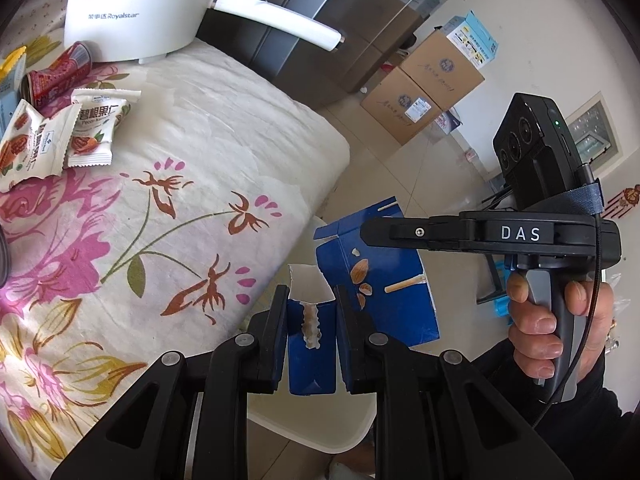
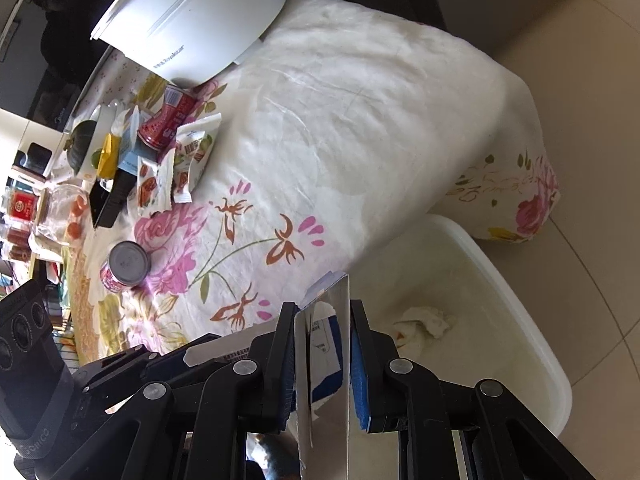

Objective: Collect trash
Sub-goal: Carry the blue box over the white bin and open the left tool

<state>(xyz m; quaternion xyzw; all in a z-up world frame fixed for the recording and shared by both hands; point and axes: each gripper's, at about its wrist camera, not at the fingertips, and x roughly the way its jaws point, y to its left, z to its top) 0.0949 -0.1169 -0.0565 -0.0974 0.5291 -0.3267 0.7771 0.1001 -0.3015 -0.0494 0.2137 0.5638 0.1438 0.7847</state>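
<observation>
- Left hand-held gripper point(image 1: 311, 312) pinches a flap of the blue carton point(image 1: 376, 280), low centre of the left view, off the bench point(image 1: 224, 128) edge and above the white bin point(image 2: 520, 280).
- Right hand-held gripper point(image 2: 322, 332) has its jaws around a silver-lined panel of what looks like the same carton; the pads seem to touch it, but how firmly I cannot tell.
- Risk: both grips sit on thin torn flaps. If one lets go before the other, the carton could swing and drop to the floor beside the bin rather than in it.
- Risk: the carton looks wide next to the bin mouth, so released flat it may catch on the rim and hang there.
- A crumpled tissue point(image 2: 424, 322) already lies in the bin, lower right of the right view.
- More trash waits on the bench, upper left of both views: snack wrappers point(image 1: 96, 128), a red can point(image 1: 60, 76) on its side, and an upright can point(image 2: 126, 266) nearer the edge.
- A white appliance point(image 1: 136, 8) stands behind the pile, with jars and clutter at far left, so a reach there will be tight.
- Cardboard boxes point(image 1: 424, 92) sit on the floor, upper right, well apart from the work.
</observation>
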